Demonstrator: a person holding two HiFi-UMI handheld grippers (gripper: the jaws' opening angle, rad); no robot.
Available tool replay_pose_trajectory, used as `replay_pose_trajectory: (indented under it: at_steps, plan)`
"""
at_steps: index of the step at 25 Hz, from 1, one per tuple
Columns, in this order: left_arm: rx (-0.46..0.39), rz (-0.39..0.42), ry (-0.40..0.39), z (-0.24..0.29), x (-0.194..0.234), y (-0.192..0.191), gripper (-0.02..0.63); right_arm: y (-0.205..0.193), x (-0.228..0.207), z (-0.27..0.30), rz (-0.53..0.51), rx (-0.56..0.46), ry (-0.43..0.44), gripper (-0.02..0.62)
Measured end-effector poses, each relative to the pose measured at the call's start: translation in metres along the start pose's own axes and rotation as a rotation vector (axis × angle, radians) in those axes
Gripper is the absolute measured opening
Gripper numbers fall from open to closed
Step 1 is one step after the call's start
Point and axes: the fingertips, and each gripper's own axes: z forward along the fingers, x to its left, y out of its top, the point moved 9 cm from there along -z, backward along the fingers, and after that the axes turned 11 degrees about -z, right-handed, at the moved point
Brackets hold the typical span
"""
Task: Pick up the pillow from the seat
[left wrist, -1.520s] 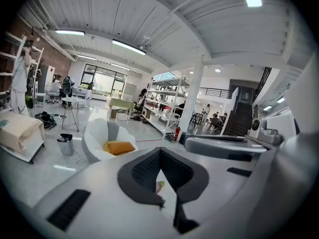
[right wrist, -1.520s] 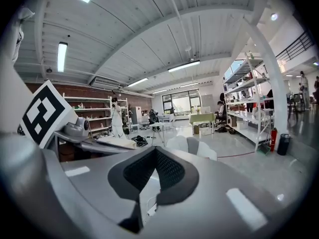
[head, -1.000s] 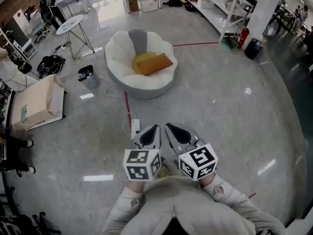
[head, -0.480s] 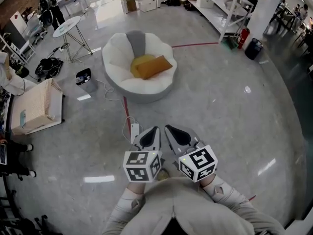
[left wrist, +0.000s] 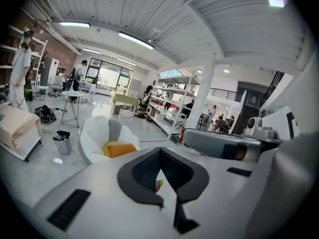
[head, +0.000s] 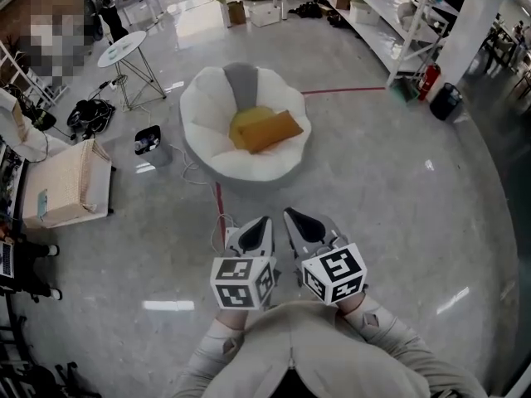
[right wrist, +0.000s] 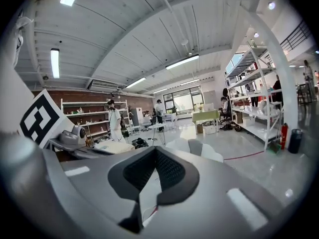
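Note:
An orange pillow (head: 270,130) lies on a yellow cushion (head: 246,118) in a white petal-shaped seat (head: 207,131) on the floor ahead. Both grippers are held low and close together, well short of the seat. My left gripper (head: 262,222) is shut and holds nothing. My right gripper (head: 290,216) beside it is likewise shut and holds nothing. From the left gripper view the pillow (left wrist: 120,149) and seat (left wrist: 97,132) sit beyond the left gripper (left wrist: 160,156). The right gripper view has the seat (right wrist: 195,147) past the right gripper (right wrist: 155,153).
A small waste bin (head: 150,140) and a round side table (head: 121,48) stand left of the seat. A beige padded box (head: 66,185) lies farther left. A white cable and power strip (head: 226,232) and a red floor line (head: 219,197) run between me and the seat. Shelving (head: 390,15) is at the back right.
The seat and pillow have shifted lower in the head view as the camera came closer. Both grippers keep the same pose, side by side and shut.

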Motion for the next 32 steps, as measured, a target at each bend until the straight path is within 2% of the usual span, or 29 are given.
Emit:
replay_pose_trajectory:
  at_steps: [7, 16, 26, 32]
  plan:
    - [0.003, -0.016, 0.022, 0.056, -0.001, 0.034, 0.005, 0.014, -0.059, 0.035, 0.012, 0.011, 0.003, 0.000]
    - [-0.019, -0.036, 0.063, 0.131, -0.013, 0.073, 0.005, 0.027, -0.139, 0.071, -0.010, -0.010, 0.068, 0.000]
    - [-0.042, -0.032, 0.082, 0.200, -0.023, 0.091, 0.005, 0.027, -0.206, 0.102, -0.034, -0.018, 0.108, 0.000]
    - [-0.039, -0.032, 0.100, 0.218, -0.023, 0.097, 0.005, 0.024, -0.224, 0.108, -0.016, -0.015, 0.120, 0.000]
